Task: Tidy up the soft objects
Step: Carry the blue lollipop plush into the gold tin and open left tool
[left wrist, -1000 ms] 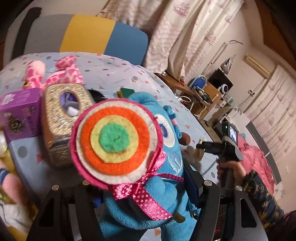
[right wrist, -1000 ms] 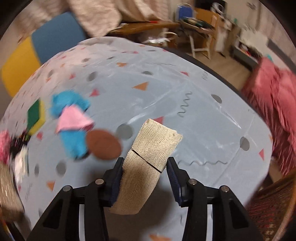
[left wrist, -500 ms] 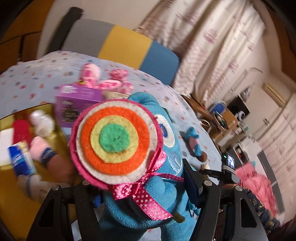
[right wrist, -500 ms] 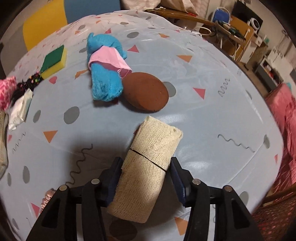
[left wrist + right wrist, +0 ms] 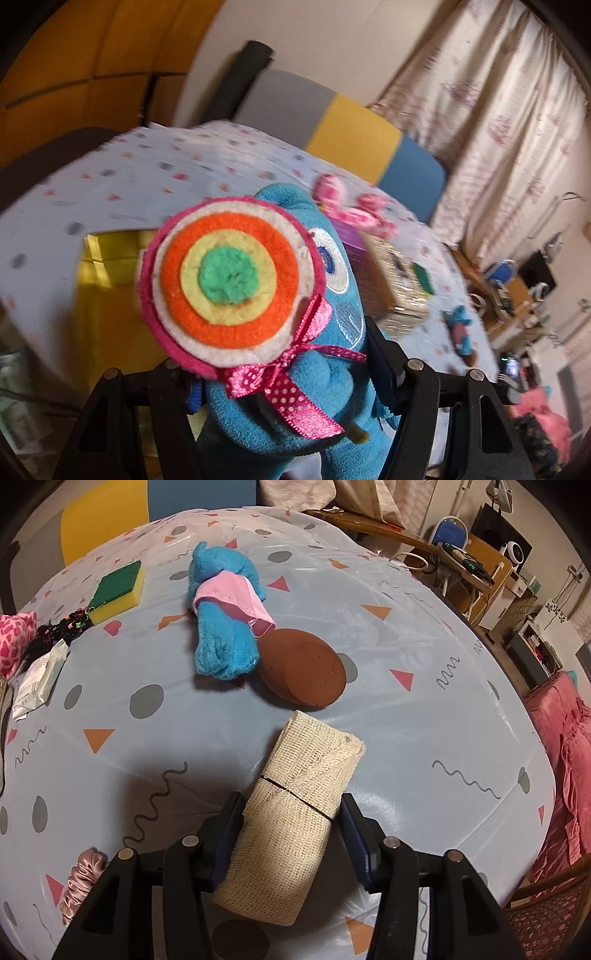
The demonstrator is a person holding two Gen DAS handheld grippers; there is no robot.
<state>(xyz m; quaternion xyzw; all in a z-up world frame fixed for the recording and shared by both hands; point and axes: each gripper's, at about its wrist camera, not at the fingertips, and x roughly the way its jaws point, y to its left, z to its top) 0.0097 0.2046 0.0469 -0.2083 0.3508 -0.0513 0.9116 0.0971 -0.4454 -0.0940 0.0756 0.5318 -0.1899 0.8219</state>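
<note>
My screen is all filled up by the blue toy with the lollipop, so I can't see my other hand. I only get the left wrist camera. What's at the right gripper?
Observer: A beige mesh roll lies between the right gripper's fingers, down on the table.
Operator: Is anything close to it?
Observer: Yes, a brown round pad lies flat just beyond the roll's far end, not touching it.
Operator: Anything else hiding from me?
Observer: A pink satin scrunchie lies near the table's edge, beside the gripper's left finger.
</note>
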